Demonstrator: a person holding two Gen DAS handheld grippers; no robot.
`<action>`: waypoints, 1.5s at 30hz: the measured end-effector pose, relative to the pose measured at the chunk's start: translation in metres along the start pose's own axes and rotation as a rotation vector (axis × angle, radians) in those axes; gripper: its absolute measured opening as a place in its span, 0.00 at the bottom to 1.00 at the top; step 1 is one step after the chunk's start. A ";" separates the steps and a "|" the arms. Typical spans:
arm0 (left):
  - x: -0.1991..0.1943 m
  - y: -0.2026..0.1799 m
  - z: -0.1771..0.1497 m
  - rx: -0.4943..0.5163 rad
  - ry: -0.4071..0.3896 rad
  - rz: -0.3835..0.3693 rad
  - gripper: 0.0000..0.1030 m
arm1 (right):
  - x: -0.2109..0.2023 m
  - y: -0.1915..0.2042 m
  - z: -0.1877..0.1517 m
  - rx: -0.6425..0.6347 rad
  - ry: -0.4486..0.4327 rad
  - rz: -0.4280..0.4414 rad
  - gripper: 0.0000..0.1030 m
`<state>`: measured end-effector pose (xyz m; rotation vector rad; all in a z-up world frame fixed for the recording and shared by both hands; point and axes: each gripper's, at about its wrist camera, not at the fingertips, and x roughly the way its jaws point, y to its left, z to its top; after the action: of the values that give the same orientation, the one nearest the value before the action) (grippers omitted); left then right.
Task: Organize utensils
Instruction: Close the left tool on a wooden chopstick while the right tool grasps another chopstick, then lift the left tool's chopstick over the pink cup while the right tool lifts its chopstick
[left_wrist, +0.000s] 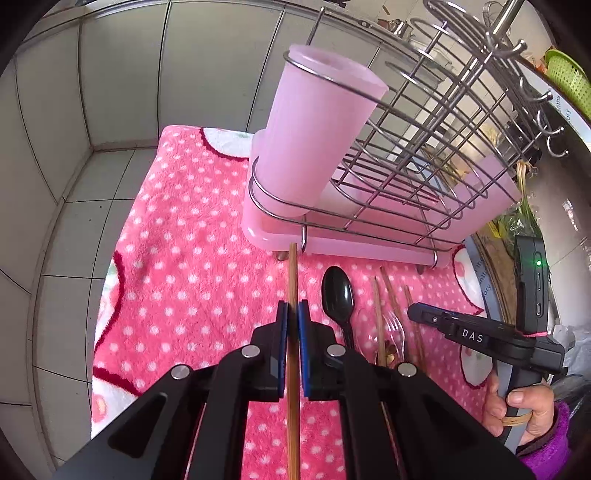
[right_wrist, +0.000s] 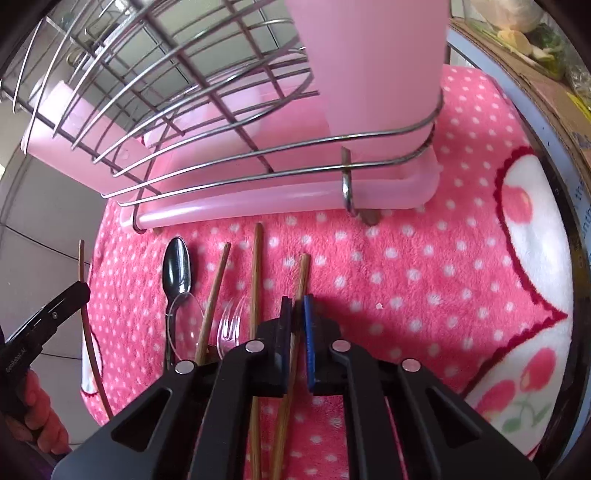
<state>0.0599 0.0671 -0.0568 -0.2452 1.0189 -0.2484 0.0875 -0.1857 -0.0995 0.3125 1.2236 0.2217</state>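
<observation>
My left gripper is shut on a wooden chopstick and holds it above the pink dotted towel, pointing at the rack's base. The pink utensil cup stands in the wire dish rack ahead. My right gripper is shut on another wooden chopstick low over the towel. Beside it lie two more chopsticks, a black spoon, a clear plastic spoon and a clear fork.
The rack sits on a pink drip tray. Tiled wall and counter lie left. A green basket is at the back right. Cardboard with vegetables borders the towel.
</observation>
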 end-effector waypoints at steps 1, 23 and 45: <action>-0.004 0.001 0.000 -0.004 -0.006 -0.007 0.05 | -0.004 -0.002 -0.002 0.011 -0.014 0.026 0.06; -0.128 -0.036 0.019 0.081 -0.349 -0.068 0.05 | -0.160 -0.016 -0.041 -0.021 -0.417 0.212 0.06; -0.231 -0.063 0.092 0.134 -0.541 -0.088 0.05 | -0.318 0.009 0.033 -0.164 -0.723 0.180 0.05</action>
<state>0.0181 0.0890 0.1953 -0.2192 0.4541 -0.3080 0.0147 -0.2871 0.1951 0.3210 0.4599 0.3271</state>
